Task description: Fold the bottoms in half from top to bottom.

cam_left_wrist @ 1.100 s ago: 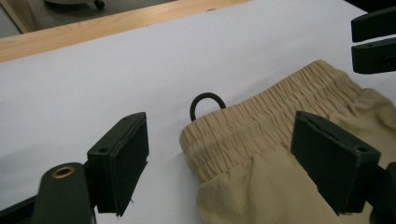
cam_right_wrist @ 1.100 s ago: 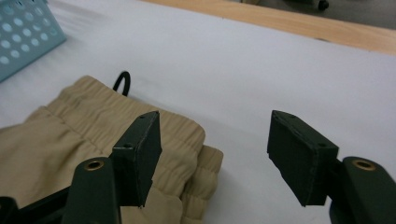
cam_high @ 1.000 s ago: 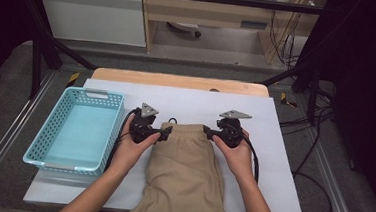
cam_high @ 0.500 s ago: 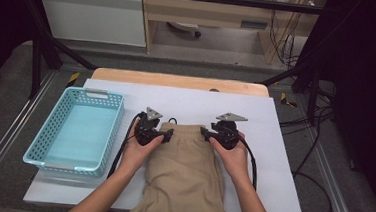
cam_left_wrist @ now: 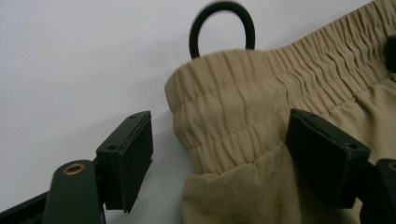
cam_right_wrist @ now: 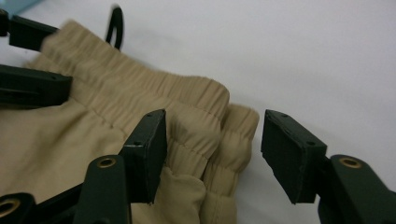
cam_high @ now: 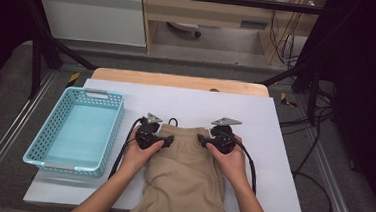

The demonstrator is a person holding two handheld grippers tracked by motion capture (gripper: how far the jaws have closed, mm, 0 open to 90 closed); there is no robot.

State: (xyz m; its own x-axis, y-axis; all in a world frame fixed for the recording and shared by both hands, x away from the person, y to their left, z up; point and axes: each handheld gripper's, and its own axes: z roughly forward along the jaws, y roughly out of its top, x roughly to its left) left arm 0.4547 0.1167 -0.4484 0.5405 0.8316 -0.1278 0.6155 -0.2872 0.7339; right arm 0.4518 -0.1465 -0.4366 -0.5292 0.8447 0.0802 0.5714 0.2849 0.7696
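Both grippers are down at the far end of the tan shorts (cam_high: 183, 176), which lie flat on the white table (cam_high: 280, 192) just right of the blue basket (cam_high: 47, 161). The left gripper (cam_left_wrist: 219, 154) straddles the left waistband corner, jaws spread after a slight re-opening, no pinch yet. The right gripper (cam_right_wrist: 212, 154) (jaws just re-opened too) brackets the right corner, pads clear of cloth. So: lined up, nothing gripped; grasping, folding and probably basketing all remain.
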